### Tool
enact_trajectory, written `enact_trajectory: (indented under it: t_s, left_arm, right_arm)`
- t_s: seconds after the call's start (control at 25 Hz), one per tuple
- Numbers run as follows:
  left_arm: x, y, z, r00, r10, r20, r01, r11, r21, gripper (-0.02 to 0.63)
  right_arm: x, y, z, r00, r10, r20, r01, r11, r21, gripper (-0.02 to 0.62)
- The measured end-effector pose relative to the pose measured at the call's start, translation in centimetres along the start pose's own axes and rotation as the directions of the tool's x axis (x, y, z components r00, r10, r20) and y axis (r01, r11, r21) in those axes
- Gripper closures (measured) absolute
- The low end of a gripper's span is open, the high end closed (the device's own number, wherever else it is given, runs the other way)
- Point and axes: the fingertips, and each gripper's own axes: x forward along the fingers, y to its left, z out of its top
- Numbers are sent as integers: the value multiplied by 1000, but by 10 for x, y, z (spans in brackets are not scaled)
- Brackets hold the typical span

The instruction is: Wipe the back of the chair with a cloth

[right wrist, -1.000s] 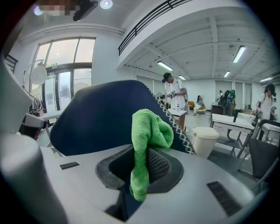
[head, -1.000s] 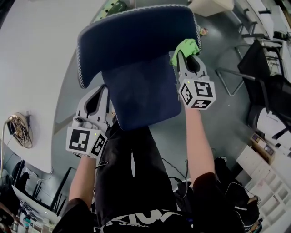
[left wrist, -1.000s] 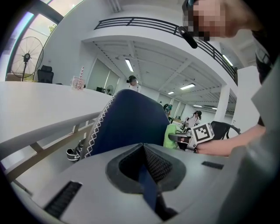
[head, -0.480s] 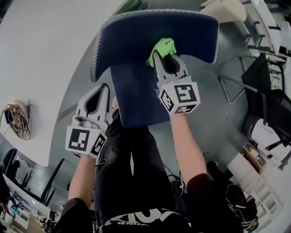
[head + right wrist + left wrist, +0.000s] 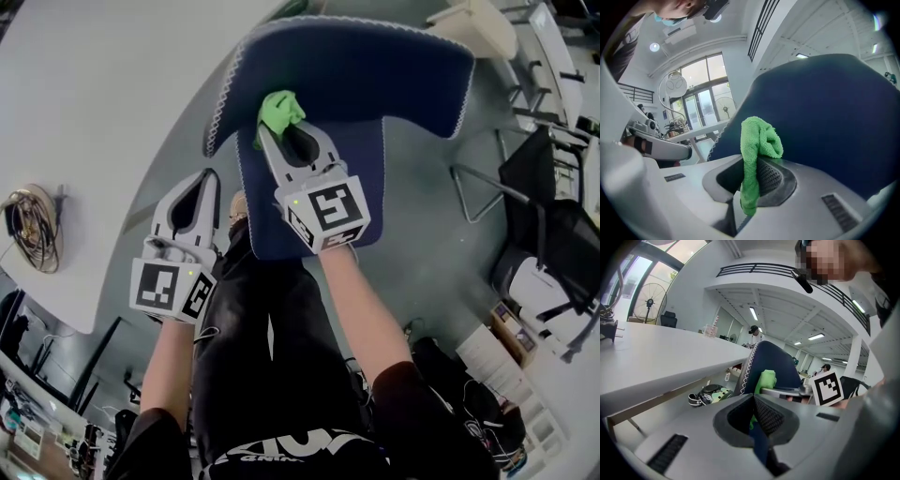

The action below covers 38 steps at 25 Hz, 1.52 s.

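The chair's dark blue back with white stitched edging curves above its seat in the head view. A green cloth is pressed on the left part of the back, and my right gripper is shut on it. In the right gripper view the cloth bunches between the jaws against the blue back. My left gripper hangs left of the seat, shut, holding nothing. In the left gripper view my left gripper points at the chair's edge and the cloth.
A white table runs along the left with a coil of cable on it. Shoes or a bag lie under it. Black chairs and shelves stand at the right. The person's dark trousers are just below the seat.
My right gripper has slid the green cloth leftward across the chair back, from near its right edge to its left part. The left gripper has stayed where it was.
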Motion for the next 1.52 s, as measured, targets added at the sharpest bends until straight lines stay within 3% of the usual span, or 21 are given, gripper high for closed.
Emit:
enact_trajectory:
  t_s: [0.16,0.28,0.44,0.6,0.72,0.96,1.16,1.4,1.52]
  left_arm:
    - [-5,3,-2,1000,0,3,0,1000,-4,611]
    - [-6,0,-5,1000,-9,-1,9,1000,-7,611]
    - [-2,-11,-10,999,-33,-8,33,999,-5,611]
    - [4,-21,-13,998,-62,-22,62,998,2,611]
    - [11,-33,-15,996,-82,-35,82,997,12,611]
    - [26,-47,-21,990,-123,-70,125,992,30,611]
    - [38,-51,-22,986,-138,-89,142,989,40,611]
    - [46,-39,-23,987,-128,-96,132,990,39,611]
    - [44,-26,-24,990,-110,-89,113,993,29,611]
  right_arm:
    - [3,32,-1,996,92,15,-92,996,-3,540]
    - [-11,39,-1,994,102,35,-103,995,12,540]
    - [-53,1,-13,999,-20,38,18,999,33,540]
    - [-103,-64,-30,980,-197,8,196,980,24,540]
    - [-142,-114,-44,949,-315,-23,315,949,8,540]
    - [-196,-192,-68,861,-506,-58,507,862,7,540]
    - [-201,-227,-93,821,-564,-94,568,823,28,540]
    - [-163,-243,-115,820,-559,-122,567,823,43,540]
    - [-137,-237,-122,836,-531,-138,540,841,33,540]
